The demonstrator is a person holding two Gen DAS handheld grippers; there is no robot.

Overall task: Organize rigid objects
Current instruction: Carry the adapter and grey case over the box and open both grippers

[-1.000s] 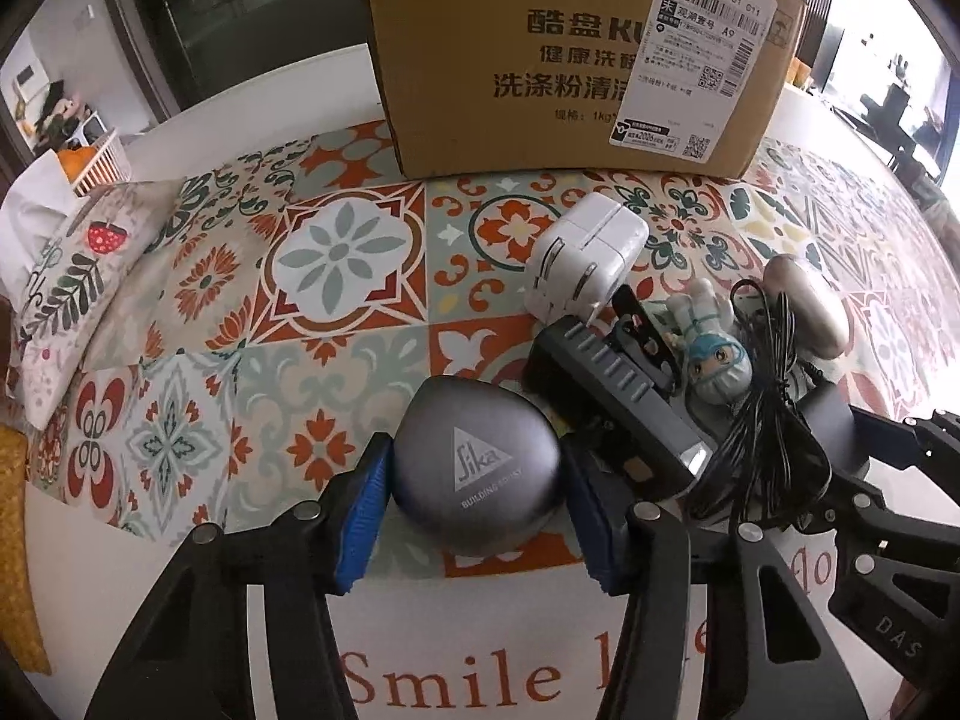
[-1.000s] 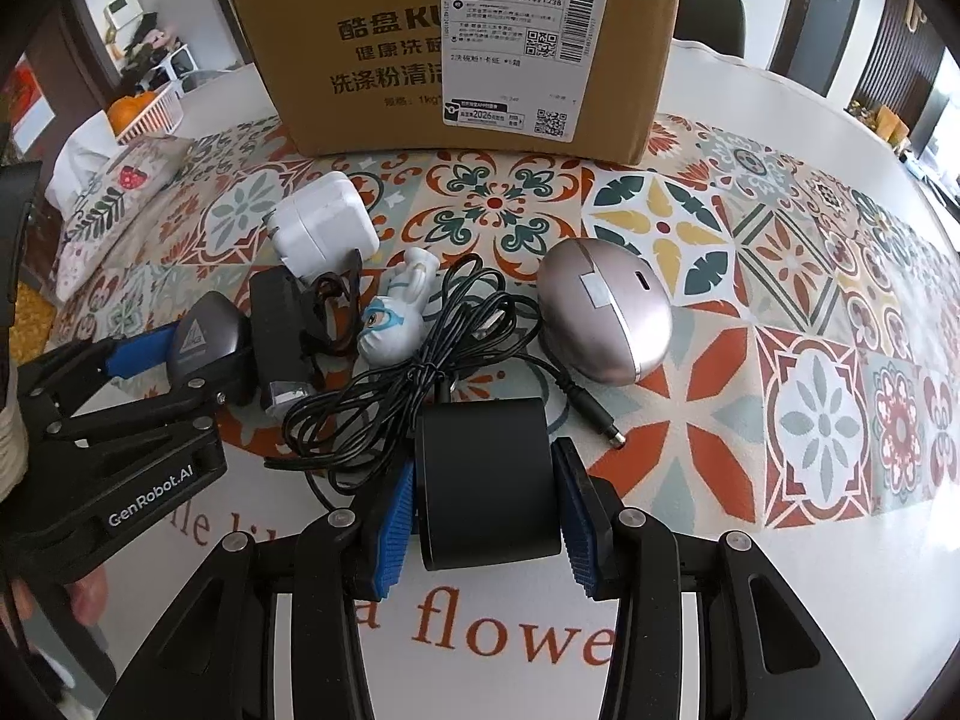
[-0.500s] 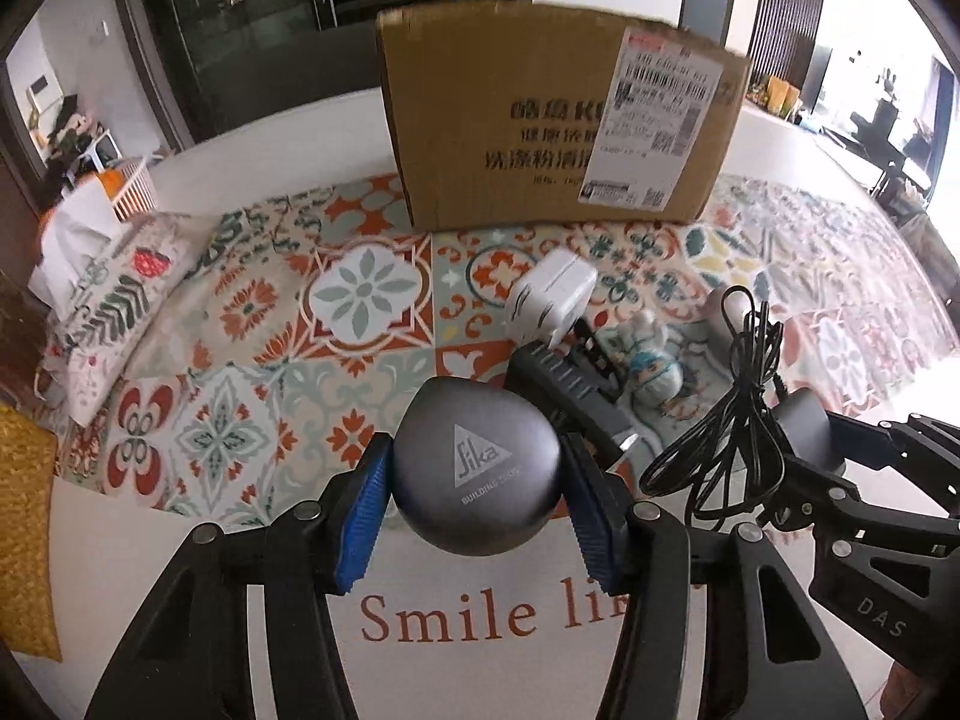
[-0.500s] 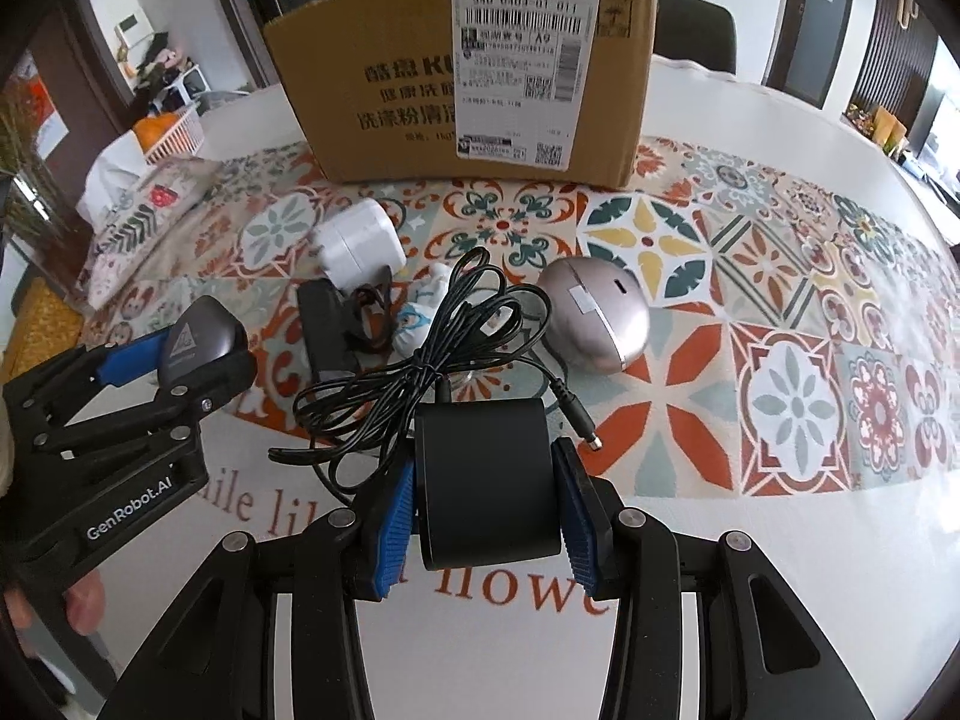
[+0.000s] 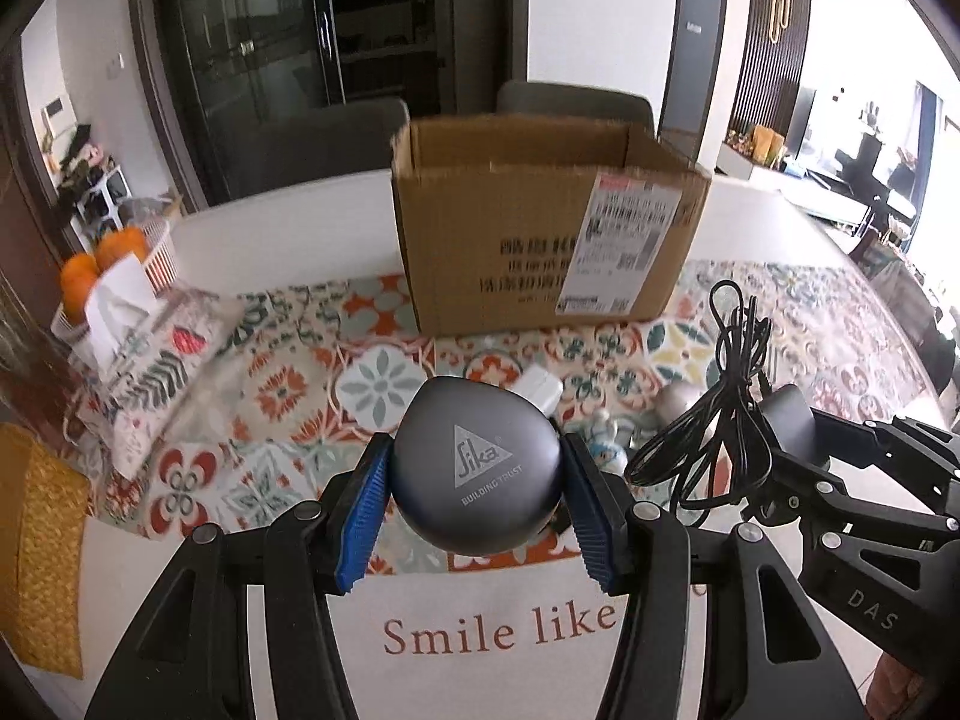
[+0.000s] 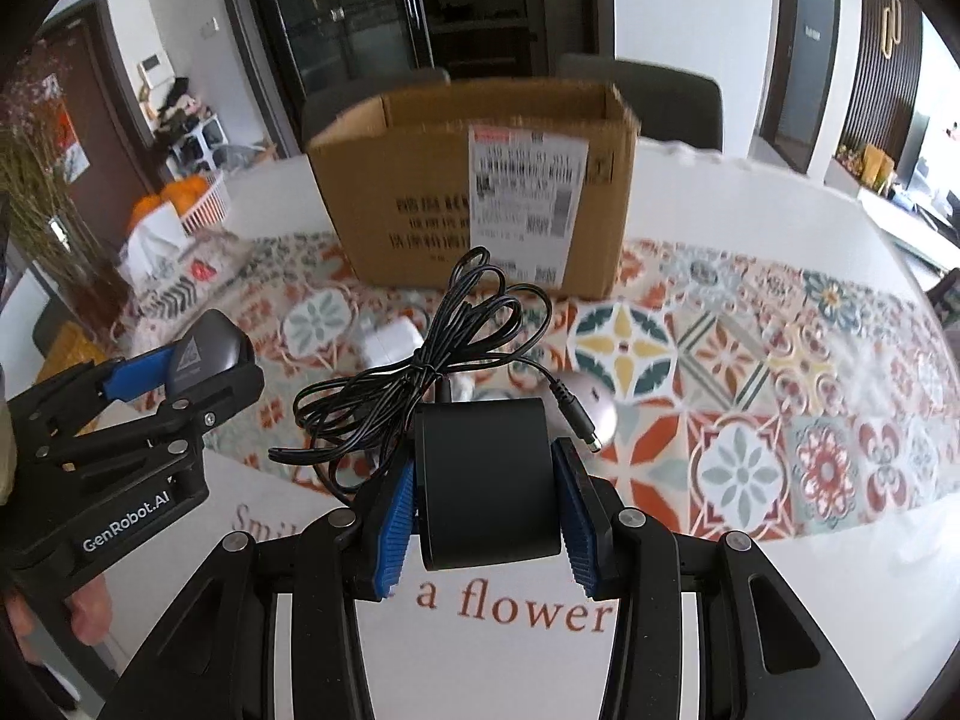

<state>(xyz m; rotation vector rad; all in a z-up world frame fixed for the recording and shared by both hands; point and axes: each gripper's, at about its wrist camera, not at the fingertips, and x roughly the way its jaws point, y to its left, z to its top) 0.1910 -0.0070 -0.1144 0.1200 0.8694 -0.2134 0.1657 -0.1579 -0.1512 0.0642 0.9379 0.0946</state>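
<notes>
The left gripper point(image 5: 477, 495) is clamped on a grey Sika case point(image 5: 477, 468) and the right gripper point(image 6: 485, 495) on a black power adapter point(image 6: 485, 483), both held above the patterned tablecloth point(image 6: 750, 420) before the cardboard box point(image 5: 540, 240).

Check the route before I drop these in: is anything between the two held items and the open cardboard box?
Nothing visible blocks it. The grey Sika case and black adapter are held above the mat; the cardboard box stands open-topped behind. Only the adapter's bundled cable might catch the rim.
</notes>
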